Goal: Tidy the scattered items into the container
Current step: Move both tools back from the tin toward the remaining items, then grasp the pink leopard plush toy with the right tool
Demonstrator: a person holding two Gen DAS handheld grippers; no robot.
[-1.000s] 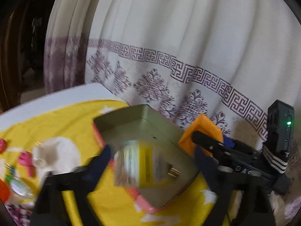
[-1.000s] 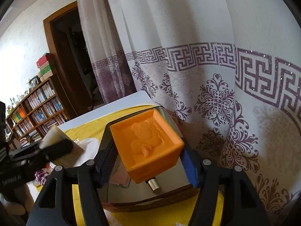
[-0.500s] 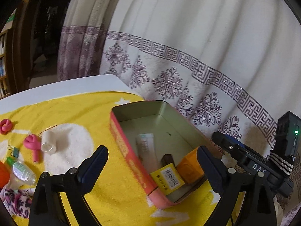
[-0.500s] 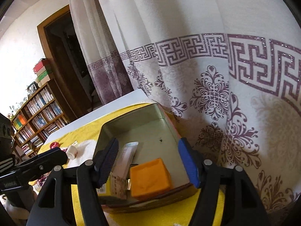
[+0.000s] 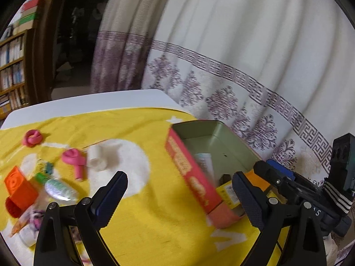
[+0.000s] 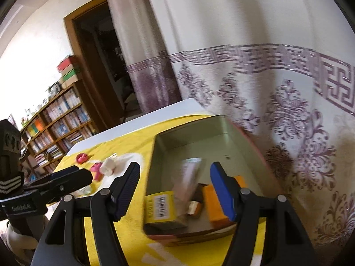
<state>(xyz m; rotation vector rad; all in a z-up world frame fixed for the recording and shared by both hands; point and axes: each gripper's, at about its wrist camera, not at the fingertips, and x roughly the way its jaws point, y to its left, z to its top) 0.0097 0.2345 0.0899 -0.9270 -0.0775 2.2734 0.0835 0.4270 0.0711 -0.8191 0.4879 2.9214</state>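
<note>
Left portion of the tabletop (image 5: 93,106), on the yellow cloth (image 5: 155,210): an orange embossed cube (image 5: 18,186) near the left edge, with a small clear bottle with a green cap (image 5: 55,188) just beside it. Farther back lie a coiled pink balloon (image 5: 32,137) and a second pink balloon (image 5: 74,158), the latter next to a small white roll (image 5: 96,157).

Centre: the left gripper (image 5: 179,199) above the cloth, jaws wide apart and nothing between them.

Right portion: the container, a rectangular tin (image 5: 188,170) with a red and orange printed outer wall and a dull grey-green interior, standing near the tabletop's right edge beside the patterned curtain (image 5: 244,66). Inside it, toward the near end: a yellow box with a barcode (image 6: 160,204), a pale tube (image 6: 189,177) (blurred), and an orange block (image 6: 214,206); a small dark item among them cannot be identified.

Far right: the right gripper (image 6: 175,190) over the tin's near end, jaws wide apart and holding nothing.
</note>
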